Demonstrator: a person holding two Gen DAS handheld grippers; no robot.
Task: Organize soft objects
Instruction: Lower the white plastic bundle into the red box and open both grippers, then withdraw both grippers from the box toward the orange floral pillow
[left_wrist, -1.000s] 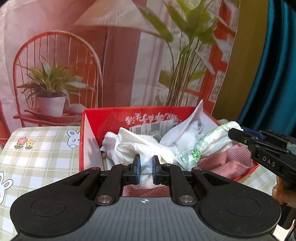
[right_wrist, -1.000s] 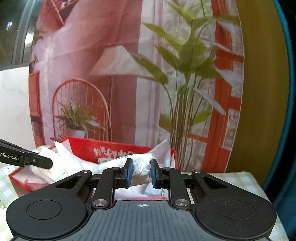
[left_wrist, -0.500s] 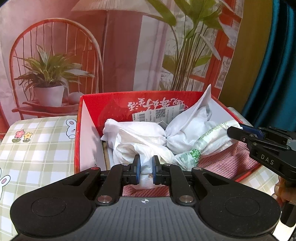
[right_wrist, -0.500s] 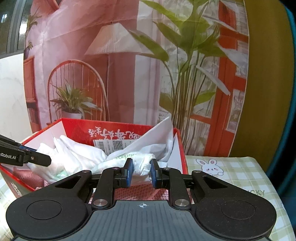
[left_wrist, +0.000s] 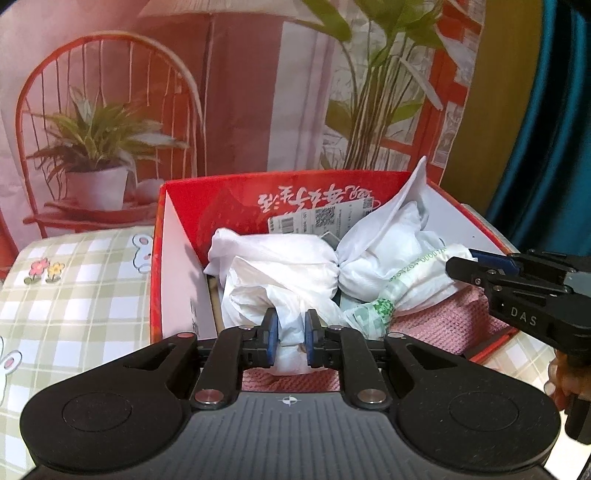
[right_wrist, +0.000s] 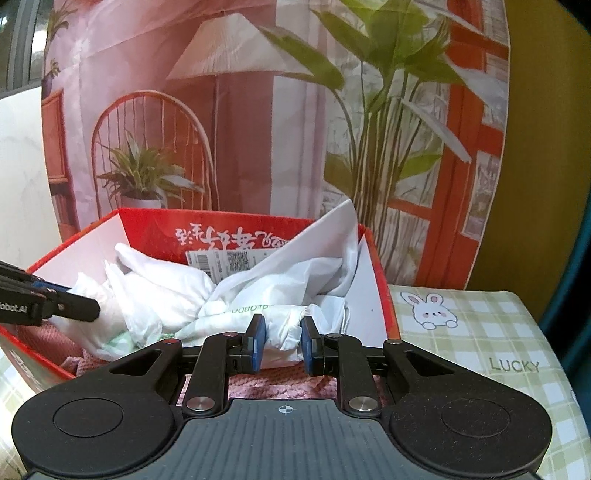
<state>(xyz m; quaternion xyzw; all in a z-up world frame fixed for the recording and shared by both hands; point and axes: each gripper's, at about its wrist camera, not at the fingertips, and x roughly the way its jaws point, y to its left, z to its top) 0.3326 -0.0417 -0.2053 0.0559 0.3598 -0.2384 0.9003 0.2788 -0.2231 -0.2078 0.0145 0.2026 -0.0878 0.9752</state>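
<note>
We hold a gripper in each hand above the red box (left_wrist: 177, 266), and both point down into it from the near side; the box stands on a checked cloth (left_wrist: 74, 295) with rabbits printed on it. In the box lies a heap of white plastic bags (left_wrist: 280, 266) on a pink knitted cloth (left_wrist: 436, 325), and this heap is the soft thing we are putting in order. The left gripper (left_wrist: 290, 330) has a fold of white bag between its blue pads; its jaws are opening at this moment, and the fold fills the gap from pad to pad, so we judge that it is just letting go. The right gripper (right_wrist: 282, 339) also has a bunch of white bag between its pads, the end of the bag with green print (right_wrist: 258, 308); its jaws are narrow, and the pads seem to press on the plastic, but lightly. The relation that matters for the coming move is this: the heap lies with its long axis across the box, from the left wall to the right wall; we stand at its two ends, the left gripper on the left end near the white inner wall, the right gripper on the right end. So each hand is nearest to its own end; we think the bags are already inside, and the next move is only to release and draw back toward us.
</note>
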